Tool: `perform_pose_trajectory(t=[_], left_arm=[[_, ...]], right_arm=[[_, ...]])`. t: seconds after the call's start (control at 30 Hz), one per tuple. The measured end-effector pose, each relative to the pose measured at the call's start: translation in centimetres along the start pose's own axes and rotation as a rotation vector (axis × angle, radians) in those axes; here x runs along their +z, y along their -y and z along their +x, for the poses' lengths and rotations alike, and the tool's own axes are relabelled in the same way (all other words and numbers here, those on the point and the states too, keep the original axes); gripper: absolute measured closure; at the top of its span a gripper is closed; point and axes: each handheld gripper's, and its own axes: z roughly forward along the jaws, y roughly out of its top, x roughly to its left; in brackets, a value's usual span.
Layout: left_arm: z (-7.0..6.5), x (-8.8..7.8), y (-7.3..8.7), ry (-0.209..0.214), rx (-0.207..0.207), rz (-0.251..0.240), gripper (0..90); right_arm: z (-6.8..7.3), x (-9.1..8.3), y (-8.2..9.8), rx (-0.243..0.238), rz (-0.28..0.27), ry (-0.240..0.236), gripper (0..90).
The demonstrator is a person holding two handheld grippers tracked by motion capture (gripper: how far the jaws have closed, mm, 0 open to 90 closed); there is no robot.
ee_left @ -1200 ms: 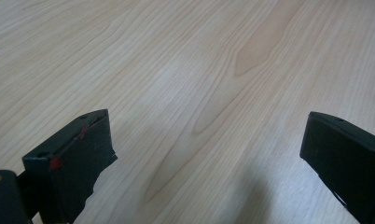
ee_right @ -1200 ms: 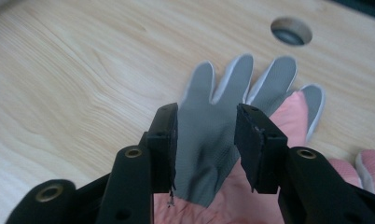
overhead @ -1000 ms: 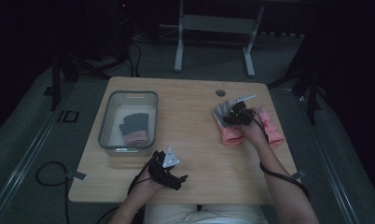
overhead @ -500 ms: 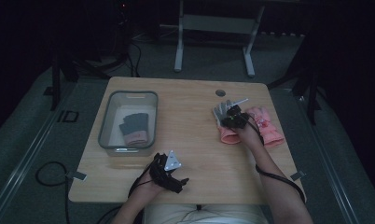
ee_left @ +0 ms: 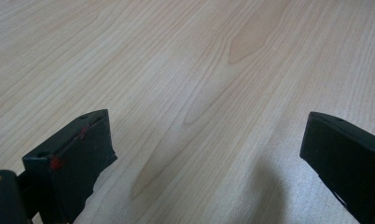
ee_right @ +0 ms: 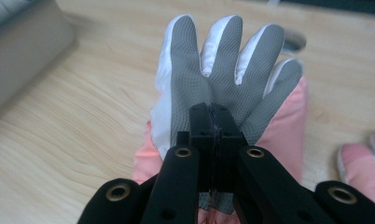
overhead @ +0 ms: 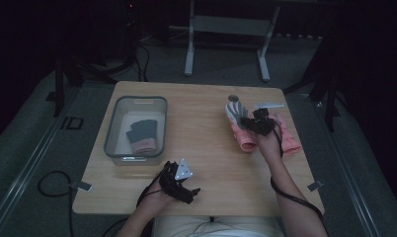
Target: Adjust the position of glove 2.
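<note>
A grey-and-white glove point(overhead: 234, 112) point(ee_right: 223, 65) lies on a pink glove point(overhead: 246, 140) point(ee_right: 283, 135) at the table's right. My right gripper point(overhead: 253, 121) point(ee_right: 213, 116) has just been closing and is now shut, pinching the grey glove's palm fabric between its jaws. A second pink glove point(overhead: 289, 140) point(ee_right: 360, 163) lies just right of it. My left gripper point(overhead: 186, 190) point(ee_left: 204, 158) rests near the front edge, open, with bare wood between its jaws.
A clear bin point(overhead: 137, 101) point(ee_right: 22, 51) stands at the left of the wooden table point(overhead: 201, 158), with a dark glove with a pink cuff point(overhead: 143, 136) inside. A round cable hole point(overhead: 233, 98) sits just behind the gloves. A metal stand point(overhead: 226, 29) stands beyond the table.
The right gripper's jaws have closed on the grey glove, and the hand has risen a little with it. The left hand has stayed where it was.
</note>
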Motion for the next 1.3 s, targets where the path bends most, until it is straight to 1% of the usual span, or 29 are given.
perform_pose_trajectory(t=[0.07, 0.1, 0.17, 0.23, 0.3, 0.33, 0.37, 0.4, 0.5, 0.53, 0.6, 0.73, 0.8, 0.9, 0.93, 0.97, 1.0, 1.03, 1.07, 1.13, 1.2, 1.3], left_arm=[[0.0, -0.1, 0.0, -0.005, 0.006, 0.001, 2.2], [0.0, -0.1, 0.0, -0.008, 0.005, 0.001, 2.2], [0.0, -0.2, 0.0, -0.008, -0.001, -0.005, 2.2], [0.0, -0.3, 0.1, -0.013, 0.002, -0.005, 2.3], [0.0, -0.4, 0.1, -0.015, 0.003, -0.009, 2.3], [0.0, -0.4, 0.1, -0.015, 0.003, -0.009, 2.2], [0.0, -0.5, 0.2, -0.02, 0.0, -0.011, 2.2], [0.1, -0.5, 0.2, -0.021, 0.001, -0.012, 2.3], [0.1, -0.6, 0.2, -0.021, 0.005, -0.013, 2.2], [0.1, -0.6, 0.2, -0.022, 0.006, -0.015, 2.2], [0.1, -0.6, 0.2, -0.02, 0.006, -0.012, 2.3], [0.0, -0.5, 0.1, -0.018, 0.011, -0.006, 2.2], [0.0, -0.4, 0.2, -0.015, 0.01, -0.003, 2.3], [-0.1, -0.3, 0.2, -0.013, 0.013, 0.001, 2.2], [-0.1, -0.3, 0.2, -0.013, 0.013, 0.001, 2.2], [-0.1, -0.3, 0.2, -0.013, 0.013, 0.001, 2.2], [-0.1, -0.3, 0.2, -0.015, 0.015, 0.001, 2.2], [-0.1, -0.3, 0.2, -0.016, 0.013, -0.001, 2.3], [-0.1, -0.3, 0.2, -0.014, 0.012, -0.003, 2.2], [-0.1, -0.4, 0.3, -0.015, 0.011, -0.005, 2.3], [-0.1, -0.5, 0.3, -0.013, 0.01, -0.006, 2.2], [0.0, -0.5, 0.3, -0.013, 0.01, -0.003, 2.2]], right_arm=[[1.4, -1.4, -0.5, -0.012, -0.023, 0.028, 89.4], [2.0, -2.0, -0.7, -0.012, -0.037, 0.042, 89.4], [3.3, -2.9, -1.0, -0.01, -0.047, 0.064, 89.4], [4.5, -3.6, -1.0, 0.012, -0.058, 0.076, 89.4], [5.7, -4.2, -0.7, 0.022, -0.067, 0.087, 89.4], [5.7, -4.2, -0.7, 0.022, -0.067, 0.087, 89.4], [6.2, -4.4, -0.5, 0.035, -0.068, 0.091, 89.5], [7.4, -4.5, 0.1, 0.037, -0.067, 0.111, 89.5], [8.6, -4.3, 1.4, 0.053, -0.055, 0.127, 89.5], [8.9, -4.2, 1.9, 0.063, -0.051, 0.133, 89.5], [9.3, -3.6, 2.7, 0.082, -0.031, 0.128, 89.5], [10.5, -1.6, 4.3, 0.072, 0.024, 0.133, 89.5], [10.8, -0.6, 4.7, 0.085, 0.041, 0.122, 89.5], [11.4, 0.9, 5.2, 0.09, 0.062, 0.124, 89.4], [11.4, 0.9, 5.2, 0.09, 0.062, 0.124, 89.4], [11.5, 1.5, 5.2, 0.098, 0.077, 0.11, 89.4], [11.5, 1.5, 5.2, 0.098, 0.077, 0.11, 89.4], [11.9, 2.6, 5.3, 0.092, 0.094, 0.111, 89.3], [12.0, 3.0, 5.3, 0.095, 0.105, 0.099, 89.3], [12.1, 3.7, 5.3, 0.08, 0.113, 0.107, 89.1], [12.0, 4.4, 5.4, 0.087, 0.13, 0.093, 88.7], [11.8, 5.2, 5.7, 0.092, 0.152, 0.085, 87.6]])
